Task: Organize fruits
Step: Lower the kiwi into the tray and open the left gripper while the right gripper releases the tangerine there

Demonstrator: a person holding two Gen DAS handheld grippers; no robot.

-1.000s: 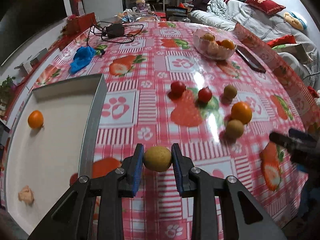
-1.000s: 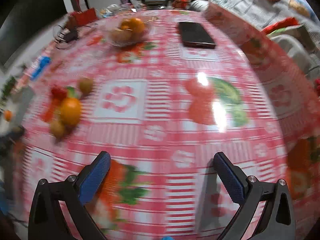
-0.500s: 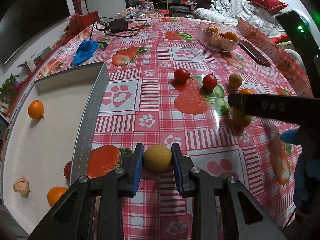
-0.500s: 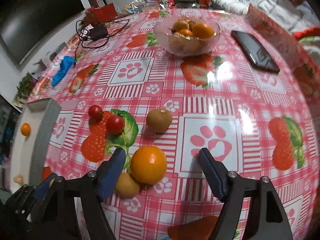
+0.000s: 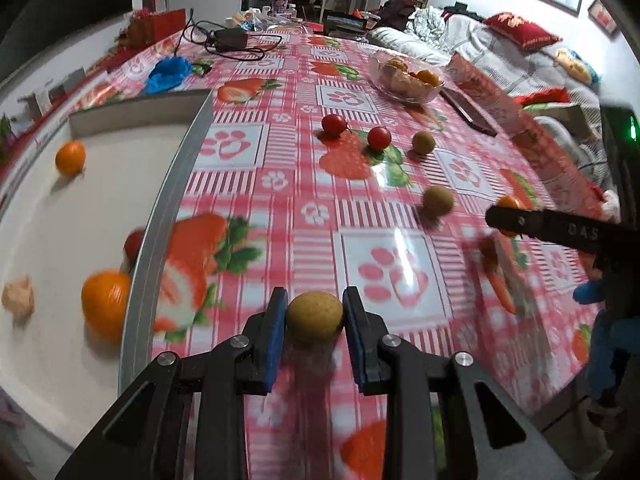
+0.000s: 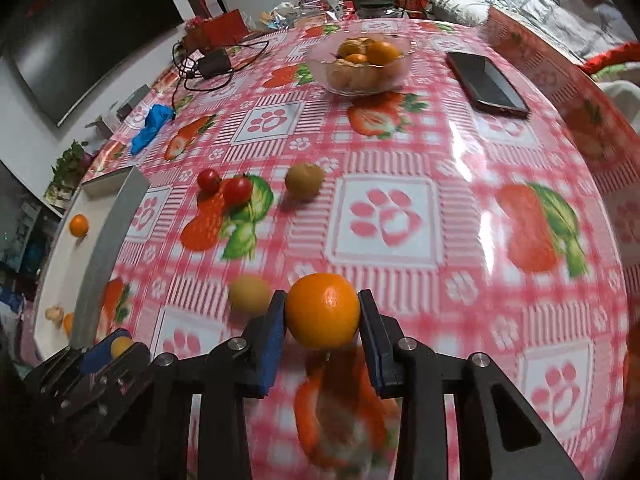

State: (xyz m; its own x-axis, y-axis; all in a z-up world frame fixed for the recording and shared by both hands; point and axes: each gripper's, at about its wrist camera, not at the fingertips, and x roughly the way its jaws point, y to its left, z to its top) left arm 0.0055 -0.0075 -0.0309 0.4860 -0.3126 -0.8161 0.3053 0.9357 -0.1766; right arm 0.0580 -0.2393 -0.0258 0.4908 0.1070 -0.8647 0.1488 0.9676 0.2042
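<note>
My left gripper is shut on a small yellow-green fruit, held above the tablecloth just right of the white tray's grey rim. In the tray lie two oranges and a red fruit. My right gripper is closing; its blue pads touch both sides of an orange. A yellow-green fruit sits just left of that orange. Farther off on the cloth are two cherry tomatoes and a brownish fruit.
A glass bowl of oranges stands at the back, with a dark phone to its right. A blue cloth and a charger with cable lie at the far left. A beige lump lies in the tray.
My right gripper swung over to the orange and its wide jaws have come in around it. My left gripper, still holding its fruit, has shifted along beside the tray rim.
</note>
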